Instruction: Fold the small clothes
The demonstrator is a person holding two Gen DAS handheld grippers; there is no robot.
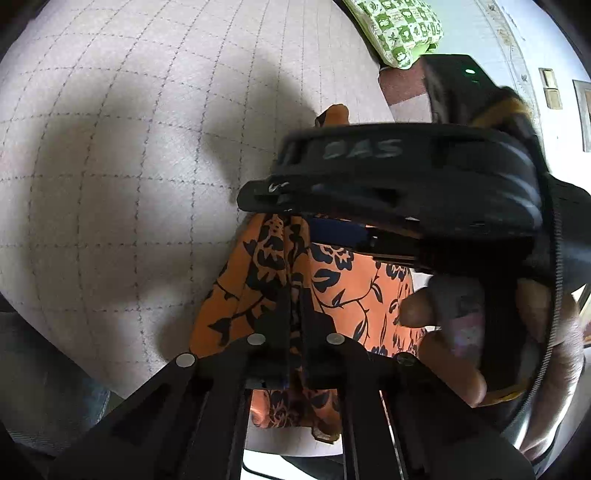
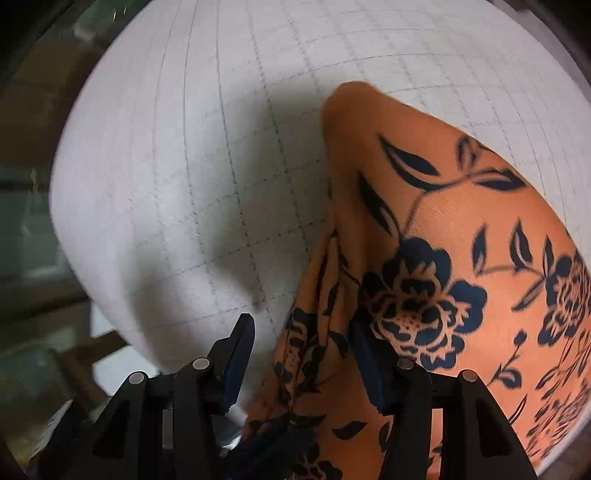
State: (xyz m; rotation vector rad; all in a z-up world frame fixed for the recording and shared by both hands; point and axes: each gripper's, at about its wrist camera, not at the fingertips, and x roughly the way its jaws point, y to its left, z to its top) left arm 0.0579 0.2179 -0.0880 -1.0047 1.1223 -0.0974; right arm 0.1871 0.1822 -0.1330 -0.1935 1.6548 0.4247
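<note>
An orange garment with a dark blue flower print (image 1: 343,291) hangs bunched over the white gridded table cloth (image 1: 110,166). My left gripper (image 1: 295,295) is shut on a gathered fold of it. The right gripper's black body (image 1: 406,184) crosses the left wrist view just beyond, held by a hand (image 1: 454,325). In the right wrist view the garment (image 2: 443,258) spreads wide to the right. My right gripper (image 2: 303,328) is open, with a fold of the cloth lying between its two fingers and against the right finger (image 2: 369,354).
A green and white patterned cushion (image 1: 399,29) lies at the far edge of the table. The table's left edge (image 2: 74,221) drops off to a dim floor with wooden furniture.
</note>
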